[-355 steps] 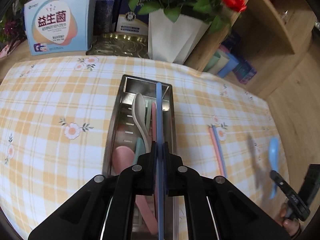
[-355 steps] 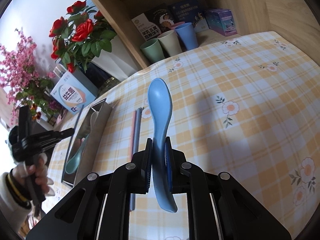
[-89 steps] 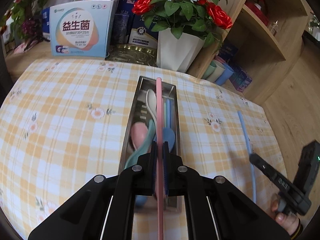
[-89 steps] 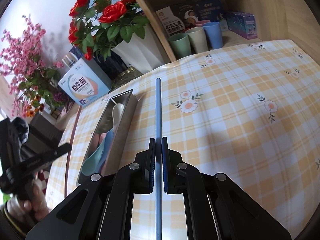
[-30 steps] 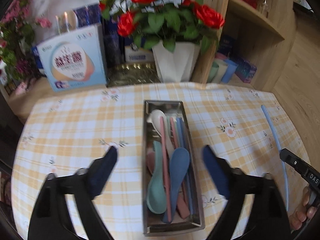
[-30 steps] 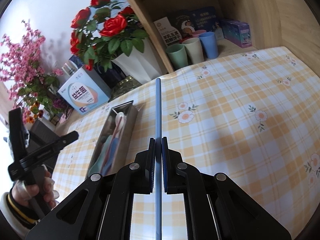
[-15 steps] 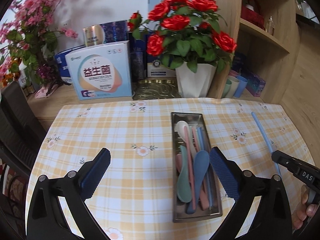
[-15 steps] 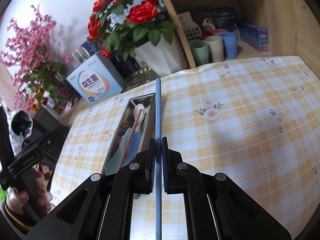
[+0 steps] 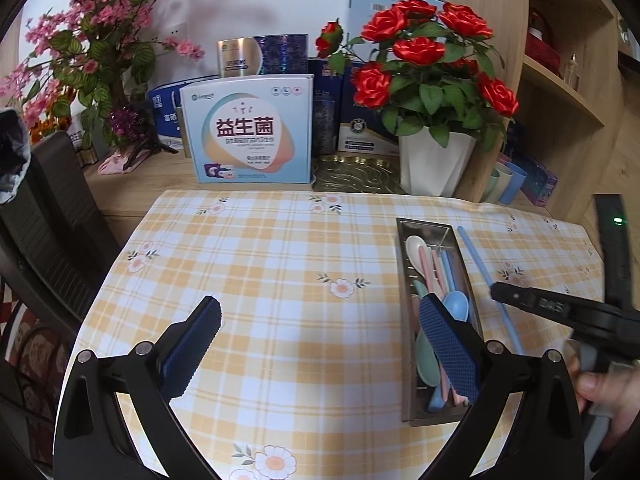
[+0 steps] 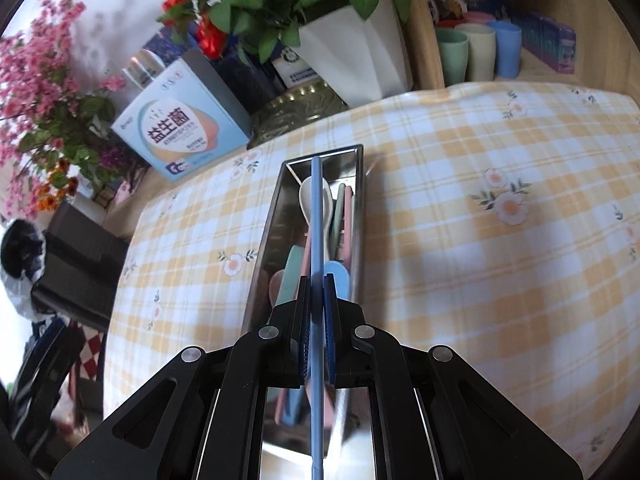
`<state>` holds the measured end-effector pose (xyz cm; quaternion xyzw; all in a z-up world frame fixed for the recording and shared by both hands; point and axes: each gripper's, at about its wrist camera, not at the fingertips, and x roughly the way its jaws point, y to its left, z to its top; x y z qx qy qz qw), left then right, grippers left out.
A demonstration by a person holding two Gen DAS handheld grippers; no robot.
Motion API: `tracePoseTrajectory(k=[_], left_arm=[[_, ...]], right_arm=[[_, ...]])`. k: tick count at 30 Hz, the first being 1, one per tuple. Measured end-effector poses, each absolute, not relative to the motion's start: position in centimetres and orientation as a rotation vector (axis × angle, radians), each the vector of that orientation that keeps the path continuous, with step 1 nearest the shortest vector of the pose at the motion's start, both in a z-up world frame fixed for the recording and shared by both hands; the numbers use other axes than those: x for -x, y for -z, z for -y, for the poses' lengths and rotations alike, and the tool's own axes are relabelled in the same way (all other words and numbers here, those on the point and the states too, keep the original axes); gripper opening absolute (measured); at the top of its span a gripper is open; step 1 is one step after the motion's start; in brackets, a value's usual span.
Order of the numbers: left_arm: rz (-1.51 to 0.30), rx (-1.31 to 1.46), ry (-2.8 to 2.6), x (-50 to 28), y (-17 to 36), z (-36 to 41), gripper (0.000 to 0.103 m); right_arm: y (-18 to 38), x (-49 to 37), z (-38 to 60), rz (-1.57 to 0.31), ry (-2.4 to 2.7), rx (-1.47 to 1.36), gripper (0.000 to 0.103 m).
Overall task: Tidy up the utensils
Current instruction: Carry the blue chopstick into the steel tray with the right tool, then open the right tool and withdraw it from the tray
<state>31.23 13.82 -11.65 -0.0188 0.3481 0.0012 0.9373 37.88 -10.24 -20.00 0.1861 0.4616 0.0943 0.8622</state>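
R claw (image 10: 316, 292) clamped on blue chopstick (image 10: 317, 216), lined up over tray (image 10: 268, 248) nr worktop's back edge. Lower parallel, then release. L claw (image 9: 320, 344) wide open, empty.

Bare tablecloth (image 9: 256, 280) left of the tray (image 9: 405, 320); vase (image 9: 434, 164) blocks behind.

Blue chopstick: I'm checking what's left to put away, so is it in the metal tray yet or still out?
Still out. The blue chopstick is clamped in the right gripper, held above the metal tray.
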Motion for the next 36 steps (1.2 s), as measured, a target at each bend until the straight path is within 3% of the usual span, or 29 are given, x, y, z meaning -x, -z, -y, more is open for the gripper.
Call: tracePoseTrajectory(k=[19, 33, 35, 36], left_arm=[[-0.741, 0.082, -0.02, -31.1, 12.6, -15.8, 0.097], [-0.723, 0.035, -0.039, -31.2, 10.1, -14.1, 0.097], [-0.715, 0.027, -0.042, -31.0, 9.5, -13.8, 0.097], [-0.709, 0.023, -0.043, -30.9, 9.1, -13.5, 0.097]], right_arm=[[23.5, -41.1, 7.6, -1.069, -0.12, -0.4, 0.008], [19.3, -39.7, 7.8, -1.004, -0.209, -0.257, 0.009], [18.3, -39.2, 8.0, -0.984, -0.223, -0.235, 0.016], [17.8, -38.9, 8.2, -0.972, -0.23, -0.226, 0.028]])
